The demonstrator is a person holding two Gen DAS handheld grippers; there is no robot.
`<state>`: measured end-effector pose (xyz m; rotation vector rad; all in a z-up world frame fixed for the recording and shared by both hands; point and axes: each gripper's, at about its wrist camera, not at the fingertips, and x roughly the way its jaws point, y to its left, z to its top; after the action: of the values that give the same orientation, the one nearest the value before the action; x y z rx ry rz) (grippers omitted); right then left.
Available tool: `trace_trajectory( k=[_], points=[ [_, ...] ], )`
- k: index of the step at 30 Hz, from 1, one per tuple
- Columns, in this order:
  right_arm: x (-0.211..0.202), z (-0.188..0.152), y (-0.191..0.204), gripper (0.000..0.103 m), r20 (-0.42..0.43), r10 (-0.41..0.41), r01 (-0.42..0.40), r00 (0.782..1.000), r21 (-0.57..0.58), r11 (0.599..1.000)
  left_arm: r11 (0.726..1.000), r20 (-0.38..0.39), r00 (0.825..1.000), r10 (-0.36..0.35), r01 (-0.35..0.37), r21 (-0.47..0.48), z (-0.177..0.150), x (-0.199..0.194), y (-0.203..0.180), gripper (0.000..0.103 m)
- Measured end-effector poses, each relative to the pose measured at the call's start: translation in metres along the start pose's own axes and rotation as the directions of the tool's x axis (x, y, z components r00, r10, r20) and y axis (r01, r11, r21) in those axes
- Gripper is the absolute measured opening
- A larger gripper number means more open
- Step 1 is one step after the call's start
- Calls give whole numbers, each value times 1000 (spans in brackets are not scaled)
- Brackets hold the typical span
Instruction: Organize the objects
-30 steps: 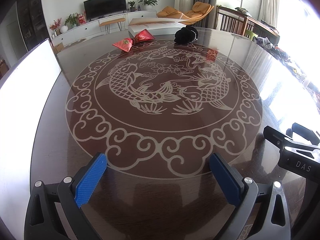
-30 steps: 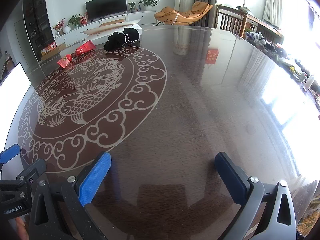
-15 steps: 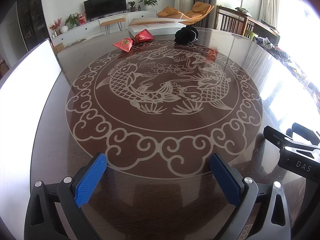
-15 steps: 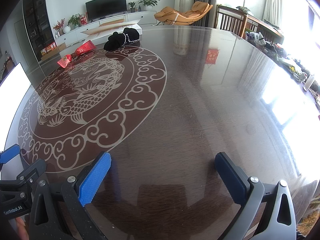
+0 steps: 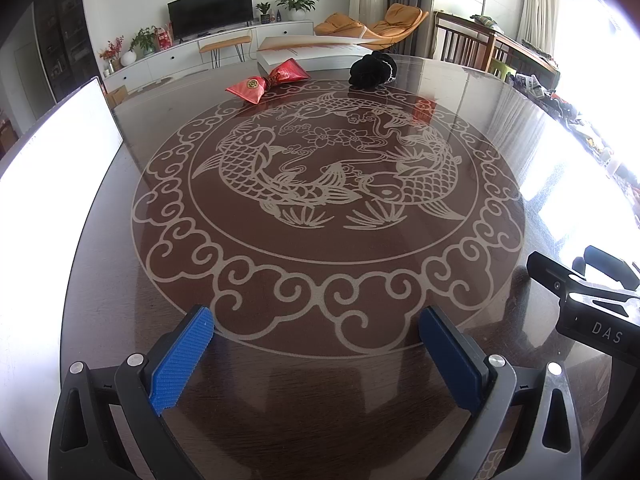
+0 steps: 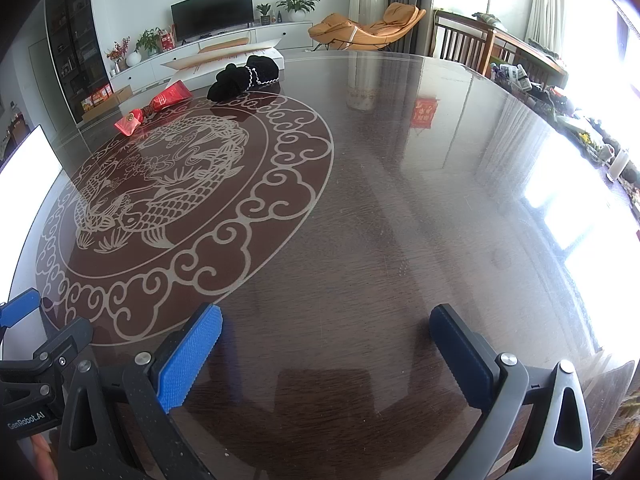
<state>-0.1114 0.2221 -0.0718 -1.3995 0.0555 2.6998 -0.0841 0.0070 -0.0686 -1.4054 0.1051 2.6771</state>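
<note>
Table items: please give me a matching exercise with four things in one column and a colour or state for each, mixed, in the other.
1. pouch
2. cloth bundle
3. left gripper
4. box

a. black
b. white
c. red
d. jaws open, empty

Pairs: 1-c, 2-a, 3-d, 4-b

Left gripper: 2 fingers spread wide, blue pads facing inward, nothing between them. Black frame at near edge of its view, fingers pointing far. Right gripper's black body visible at right edge of left view, just beside left one.

Right gripper: 2 fingers spread wide too, blue pads ribbed, gap between them bare. Fingers pointing far. Left gripper's body and 1 blue pad tip visible at left edge of right view.
</note>
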Motion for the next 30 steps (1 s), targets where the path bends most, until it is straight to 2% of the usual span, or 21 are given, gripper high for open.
trace_trajectory(
  k=[13,16,18,22,27,30],
  points=[
    [0,0,0,103,0,0,0,1000,0,1000,1000,-4,1000,1,-1,1,1,0,0,103],
    [0,0,0,103,0,0,0,1000,0,1000,1000,-70,998,6,-5,13,12,5,0,103],
    [0,0,0,103,0,0,0,1000,0,1000,999,-65,997,49,-48,23,28,4,2,103],
    [0,0,0,103,0,0,0,1000,0,1000,996,-14,997,82,-81,37,79,7,13,103],
    [0,0,0,103,0,1,-1,1000,0,1000,988,-21,995,102,-99,115,164,51,38,103],
    [0,0,0,103,0,1,-1,1000,0,1000,985,0,991,136,-135,108,196,73,54,103]
  ],
)
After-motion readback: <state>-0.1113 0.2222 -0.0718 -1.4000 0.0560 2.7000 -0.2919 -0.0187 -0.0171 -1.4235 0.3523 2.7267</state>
